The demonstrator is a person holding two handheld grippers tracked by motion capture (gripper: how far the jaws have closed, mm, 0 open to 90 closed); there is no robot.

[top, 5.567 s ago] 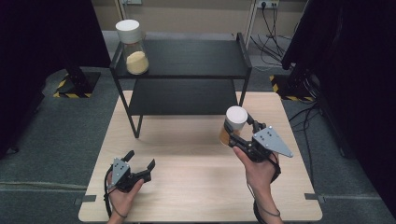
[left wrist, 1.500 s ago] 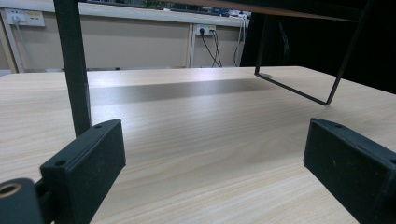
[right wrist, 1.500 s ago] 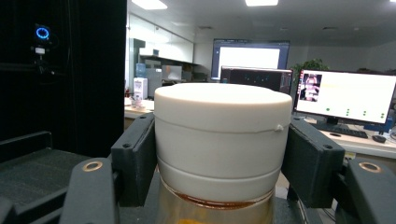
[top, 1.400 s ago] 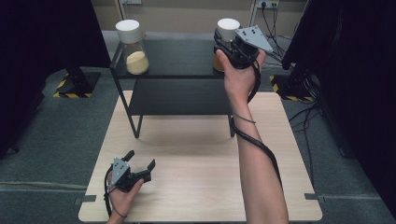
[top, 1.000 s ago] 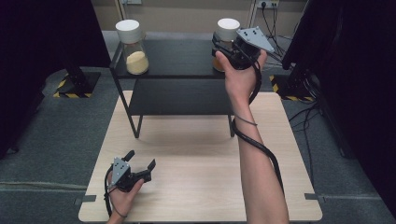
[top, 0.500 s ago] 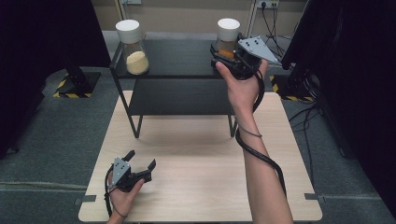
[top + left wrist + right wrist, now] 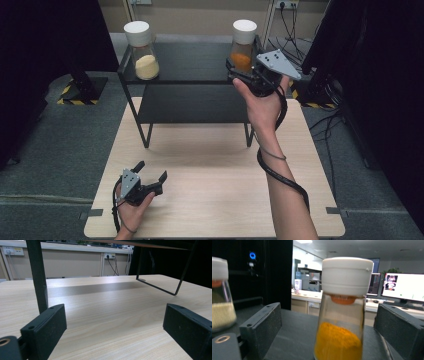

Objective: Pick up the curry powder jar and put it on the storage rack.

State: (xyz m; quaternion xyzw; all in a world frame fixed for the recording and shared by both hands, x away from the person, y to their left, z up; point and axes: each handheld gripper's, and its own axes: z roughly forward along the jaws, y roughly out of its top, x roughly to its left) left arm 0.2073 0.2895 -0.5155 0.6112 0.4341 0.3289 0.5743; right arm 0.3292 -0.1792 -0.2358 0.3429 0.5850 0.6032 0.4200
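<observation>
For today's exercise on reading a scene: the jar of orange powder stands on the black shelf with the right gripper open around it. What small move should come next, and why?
Probably draw the right gripper straight back toward the person. Its jaws have just been opening, and the white-capped glass jar of orange powder stands upright on the black metal shelf between fingers that do not touch it, so the placing looks done.

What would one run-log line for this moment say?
right hand-held gripper: open, just released | orange-powder jar: upright on shelf | left hand-held gripper: open, idle
</observation>
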